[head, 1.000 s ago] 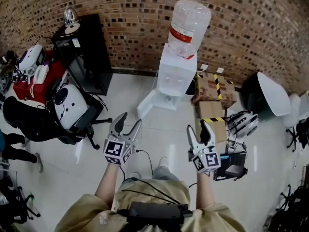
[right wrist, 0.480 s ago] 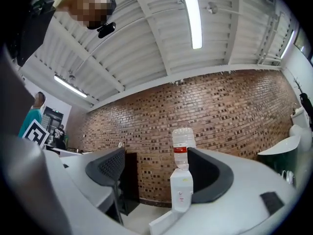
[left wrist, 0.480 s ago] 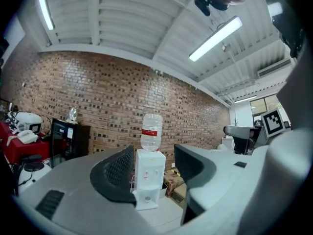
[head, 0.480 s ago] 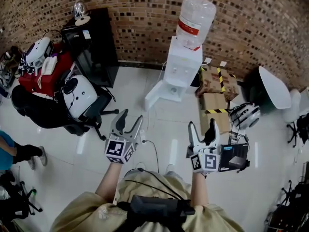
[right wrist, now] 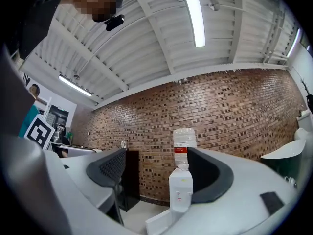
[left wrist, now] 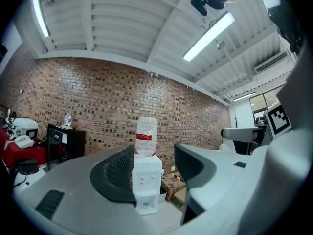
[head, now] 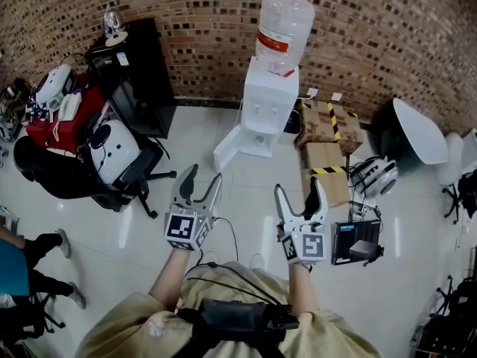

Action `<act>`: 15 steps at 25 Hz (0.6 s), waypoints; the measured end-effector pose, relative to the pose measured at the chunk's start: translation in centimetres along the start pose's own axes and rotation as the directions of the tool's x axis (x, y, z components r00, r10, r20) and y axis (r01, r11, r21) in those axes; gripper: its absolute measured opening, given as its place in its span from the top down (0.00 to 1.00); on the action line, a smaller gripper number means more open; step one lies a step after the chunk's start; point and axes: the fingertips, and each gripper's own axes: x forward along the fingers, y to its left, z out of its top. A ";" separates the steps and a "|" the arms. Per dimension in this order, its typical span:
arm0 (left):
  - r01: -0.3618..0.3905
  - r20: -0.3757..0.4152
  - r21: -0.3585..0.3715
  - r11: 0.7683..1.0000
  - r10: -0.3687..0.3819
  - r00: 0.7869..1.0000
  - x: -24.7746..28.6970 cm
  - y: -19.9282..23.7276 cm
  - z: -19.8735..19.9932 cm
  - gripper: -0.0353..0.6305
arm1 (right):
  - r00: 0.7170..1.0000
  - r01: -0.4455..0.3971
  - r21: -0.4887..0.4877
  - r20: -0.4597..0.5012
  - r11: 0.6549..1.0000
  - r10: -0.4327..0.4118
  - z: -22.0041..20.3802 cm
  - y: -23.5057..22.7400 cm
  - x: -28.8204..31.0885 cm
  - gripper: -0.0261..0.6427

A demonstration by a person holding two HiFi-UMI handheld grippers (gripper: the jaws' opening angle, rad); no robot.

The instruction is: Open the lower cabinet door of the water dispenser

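Since the earlier frames, your right gripper [head: 299,187] has shifted inward toward the centre of the head view, and its jaws have just been opening from a narrow gap to a wide spread. Nothing sits between them. Your left gripper [head: 203,176] is also spread wide and holds nothing. In each gripper view, only the distant dispenser shows in the gap between the jaws.

Locate the water dispenser [head: 262,107] against the brick wall [head: 186,28], with its inverted bottle [head: 282,24] on top. It stands well apart from both grippers, across bare tiled floor [head: 246,200].

Check the lower cabinet door [head: 237,149]. It appears as a white panel angled out from the dispenser's base toward the left of the head view, so it reads as already swung open. Judge the opening step done. Neither gripper touches the door or the dispenser, and no further pull looks necessary unless you need the door wider.
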 end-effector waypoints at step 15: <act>-0.012 -0.029 0.008 1.000 0.013 1.000 0.3 -1.2 -1.1 0.58 | 0.998 -0.013 0.039 -0.053 0.999 0.015 -1.6 -0.3 0.2 0.33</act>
